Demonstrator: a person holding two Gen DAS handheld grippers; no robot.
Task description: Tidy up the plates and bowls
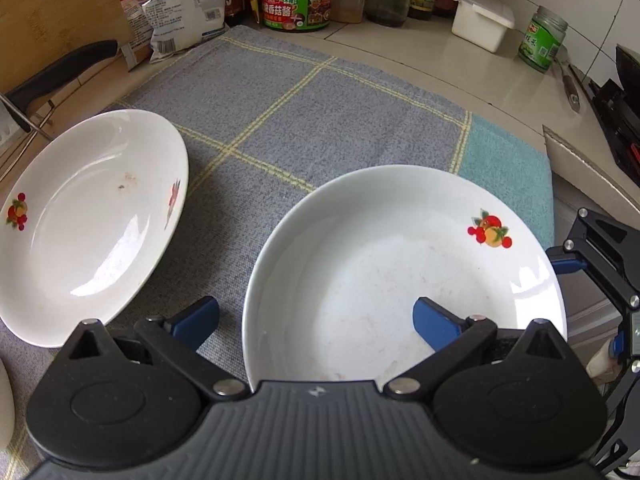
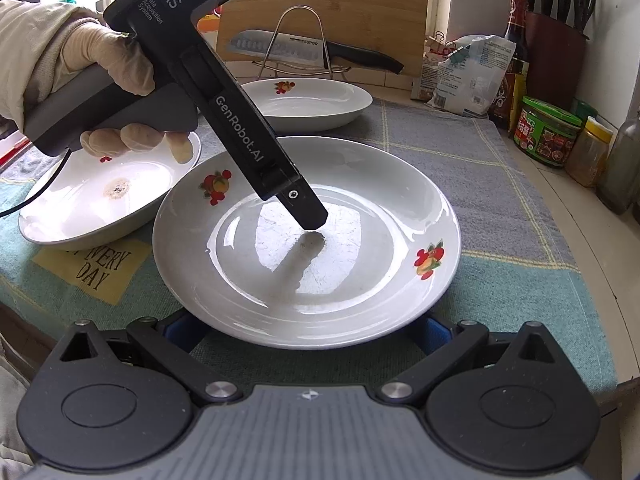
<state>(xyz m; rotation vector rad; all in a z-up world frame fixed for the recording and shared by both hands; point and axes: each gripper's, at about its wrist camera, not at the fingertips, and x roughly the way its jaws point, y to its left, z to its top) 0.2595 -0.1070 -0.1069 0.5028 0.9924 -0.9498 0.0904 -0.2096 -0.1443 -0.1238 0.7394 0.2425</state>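
1. The left gripper is shown with its blue fingers spread wide; one finger lies over the cloth, the other over the inside of the near plate. Nothing is pinched between them.
2. In the right wrist view, the left gripper is seen from the side, held by a gloved hand, its tip hanging just above the middle of the near plate.
3. The right gripper is placed at the near rim of the same plate; its blue fingers are spread, one at either side of the rim and partly hidden beneath it. Whether they touch the plate cannot be told.
4. The near plate is white, shallow, marked with fruit prints, and rests upright on the cloth.
5. A second plate lies to the left on the cloth, apart from the near plate in the left wrist view.
6. A third plate is seen farther back in the right wrist view, in front of a knife on a wire stand.
7. The cloth, grey-blue with yellow lines, covers the table.
8. Jars, a white box and bags are ranged along the back of the table.
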